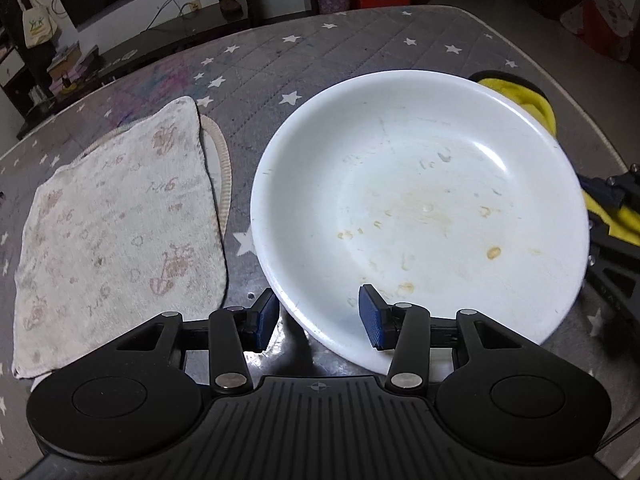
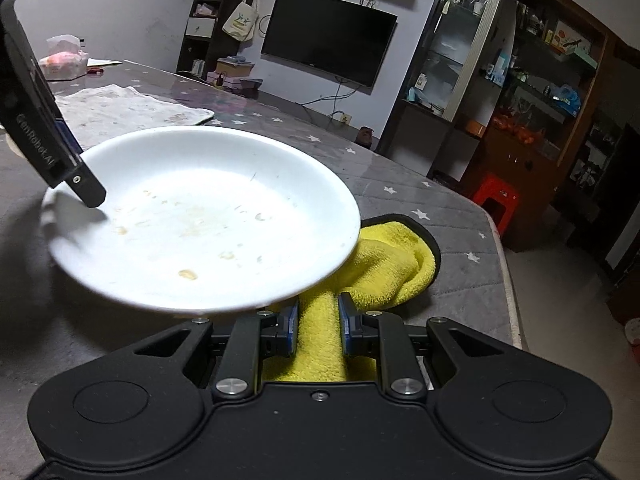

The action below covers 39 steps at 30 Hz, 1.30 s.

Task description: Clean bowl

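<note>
Bowl [image 1: 420, 208], white and shallow, sits on the grey star-print table [image 1: 320, 48], near the front edge, just right of a folded patterned towel [image 1: 120, 220].

Progress: wiping looks not yet begun. Tan smears and dried spots [image 1: 494, 253] cover the bowl's floor; no streak of a cleaned patch that I can make out.

Left gripper [image 1: 320, 318]: jaws spread wide, straddling the near rim, 1 pad outside and 1 over the inside. Contact with the rim cannot be judged.

Right gripper [image 2: 318, 320]: clenched on a fold of the yellow cloth [image 2: 384, 264], which lies beside and partly under the bowl's rim.

Left to do: bring cloth into bowl, steady the rim, scrub.

Hidden: bowl's underside; how much cloth lies beneath it; dark mat under cloth mostly covered. Right gripper shows only as a blurred edge in the left view.
</note>
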{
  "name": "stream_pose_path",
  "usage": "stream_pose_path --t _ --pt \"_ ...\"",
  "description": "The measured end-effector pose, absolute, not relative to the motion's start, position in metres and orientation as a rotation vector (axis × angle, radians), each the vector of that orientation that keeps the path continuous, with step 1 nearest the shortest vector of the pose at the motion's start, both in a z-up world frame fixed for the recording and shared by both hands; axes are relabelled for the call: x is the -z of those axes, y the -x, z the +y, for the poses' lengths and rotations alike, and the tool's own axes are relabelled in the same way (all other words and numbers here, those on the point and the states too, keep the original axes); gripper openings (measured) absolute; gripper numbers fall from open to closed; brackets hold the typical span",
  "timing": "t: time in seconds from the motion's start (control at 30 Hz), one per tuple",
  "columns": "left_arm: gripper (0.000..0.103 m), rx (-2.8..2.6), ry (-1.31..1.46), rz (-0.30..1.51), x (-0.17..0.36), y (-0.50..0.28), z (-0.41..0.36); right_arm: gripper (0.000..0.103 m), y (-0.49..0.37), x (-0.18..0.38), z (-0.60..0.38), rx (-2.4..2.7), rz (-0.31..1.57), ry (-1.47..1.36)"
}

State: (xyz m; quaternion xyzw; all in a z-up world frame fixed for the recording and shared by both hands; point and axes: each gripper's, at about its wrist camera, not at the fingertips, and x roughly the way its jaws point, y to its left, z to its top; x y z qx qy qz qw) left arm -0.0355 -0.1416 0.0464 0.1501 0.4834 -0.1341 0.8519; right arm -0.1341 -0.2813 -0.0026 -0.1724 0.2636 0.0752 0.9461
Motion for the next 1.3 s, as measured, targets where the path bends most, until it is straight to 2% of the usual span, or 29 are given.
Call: stream_pose_path --t 0.57,0.8,1.03,1.3 --pt "0.047 0.256 -0.184 1.072 -0.046 0.046 -0.137 0.022 0.167 -0.003 -0.272 -0.176 0.541 0.376" --pt "0.038 0.226 -0.175 1.049 -0.046 0.046 -0.133 0.022 0.185 -0.007 -0.267 -0.187 0.552 0.375" --pt "0.035 0.202 -0.173 1.031 -0.045 0.041 -0.129 0.022 0.2 -0.01 -0.26 -0.204 0.553 0.382" --pt "0.039 0.223 -0.14 1.07 -0.043 0.047 -0.126 0.022 0.215 -0.012 -0.254 -0.215 0.558 0.385"
